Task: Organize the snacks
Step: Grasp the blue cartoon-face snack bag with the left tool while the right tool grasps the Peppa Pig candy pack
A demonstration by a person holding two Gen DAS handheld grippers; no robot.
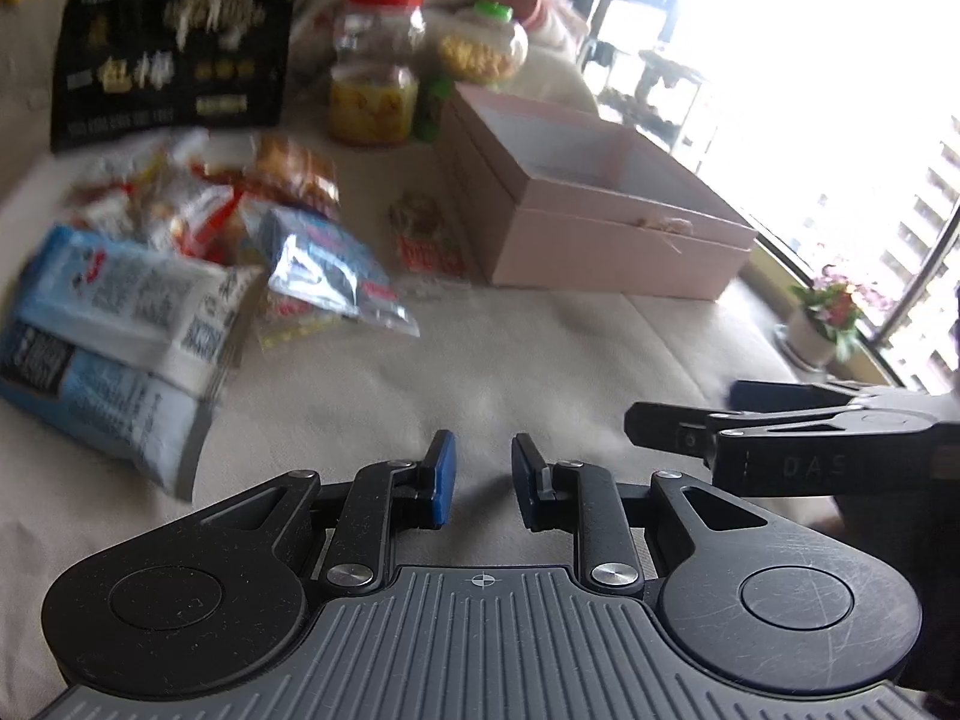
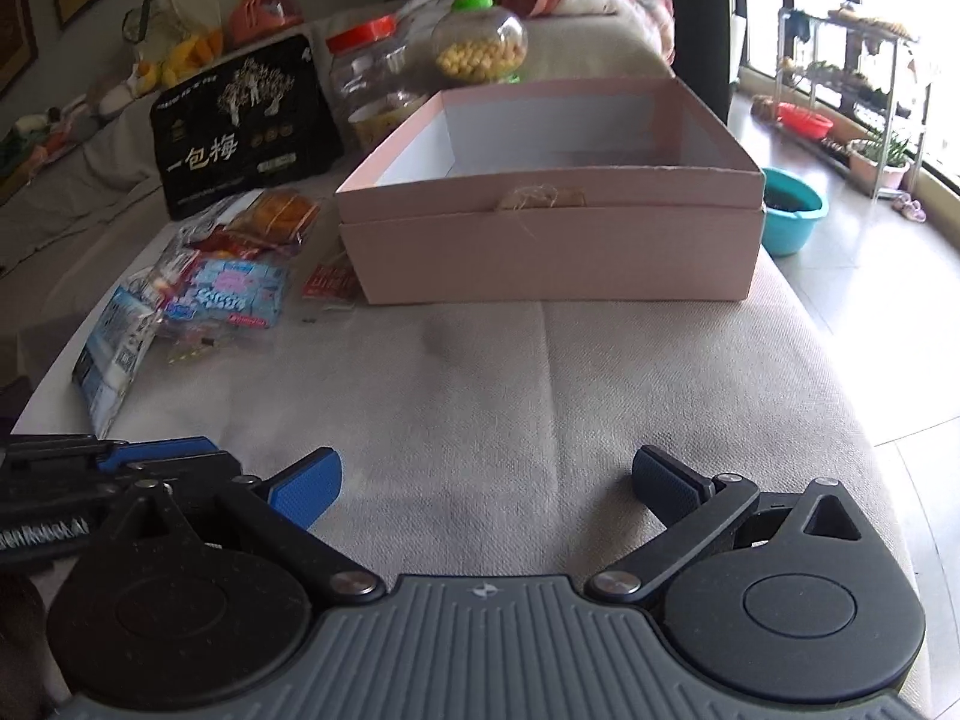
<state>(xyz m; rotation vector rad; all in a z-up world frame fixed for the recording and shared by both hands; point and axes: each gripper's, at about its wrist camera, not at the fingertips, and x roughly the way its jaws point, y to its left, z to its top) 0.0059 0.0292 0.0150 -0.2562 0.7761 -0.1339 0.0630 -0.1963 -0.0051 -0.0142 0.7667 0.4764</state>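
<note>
Blue-padded fingers of the left gripper (image 1: 483, 483) stand close together with only a narrow gap between them and nothing in it; they hang over bare beige cloth (image 2: 540, 384). The right gripper (image 2: 486, 483) has its jaws spread wide, likewise empty, over the same cloth and facing the box. In the left wrist view the right gripper enters from the right edge, just beside the left one.

Pink cardboard box (image 2: 552, 252): open-topped, white inside, apparently empty, seated in a second pink tray; it stands on the cloth beyond both grippers.

Snack packets (image 1: 198, 210): a loose heap to the left of the box, blurred in the left wrist view. It includes a large pale-blue bag (image 1: 114, 336) lying flat, a smaller blue-and-silver packet (image 1: 336, 276), red-and-white wrappers, and a small red packet (image 2: 329, 283) lying just beside the box's left corner.

Behind the heap a black bag with gold print (image 2: 246, 126) leans upright. Next to it stand a red-lidded clear jar (image 2: 375, 84) and a round green-capped jar (image 2: 480, 48) of yellow balls.
</note>
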